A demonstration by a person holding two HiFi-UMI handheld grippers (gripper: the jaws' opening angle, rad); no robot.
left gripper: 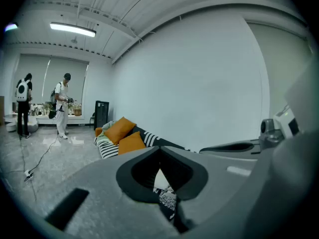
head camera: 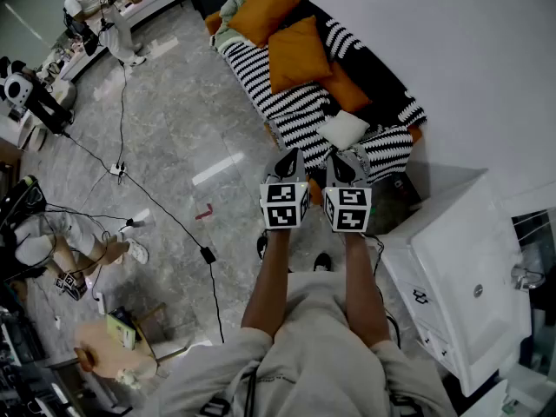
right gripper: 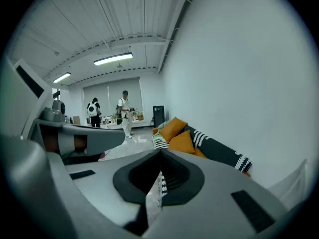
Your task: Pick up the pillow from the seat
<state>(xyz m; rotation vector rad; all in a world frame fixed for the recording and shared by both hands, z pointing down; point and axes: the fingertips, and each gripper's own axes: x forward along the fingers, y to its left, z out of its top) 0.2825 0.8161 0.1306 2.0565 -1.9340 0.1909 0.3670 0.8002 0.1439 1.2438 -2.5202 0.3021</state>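
A small white pillow (head camera: pixel 344 129) lies on the near end of the seat, a sofa with a black-and-white striped cover (head camera: pixel 287 102). Two orange pillows (head camera: pixel 296 53) lie farther along it. My left gripper (head camera: pixel 289 159) and right gripper (head camera: pixel 346 162) are held side by side just short of the sofa's near end, both shut and empty. In the left gripper view the shut gripper (left gripper: pixel 159 151) shows the white pillow (left gripper: pixel 160 180) through the slit below its tips. The right gripper view has its shut gripper (right gripper: pixel 160 153) facing the striped cover, with the orange pillows (right gripper: pixel 182 142) beyond.
A white cabinet (head camera: pixel 460 285) stands close on the right. Cables (head camera: pixel 165 207) run across the grey floor on the left, past a seated person (head camera: pixel 61 241) and a small wooden stool (head camera: pixel 113 346). Another person (head camera: pixel 91 7) stands far off. A black cabinet (left gripper: pixel 101 114) stands beyond the sofa.
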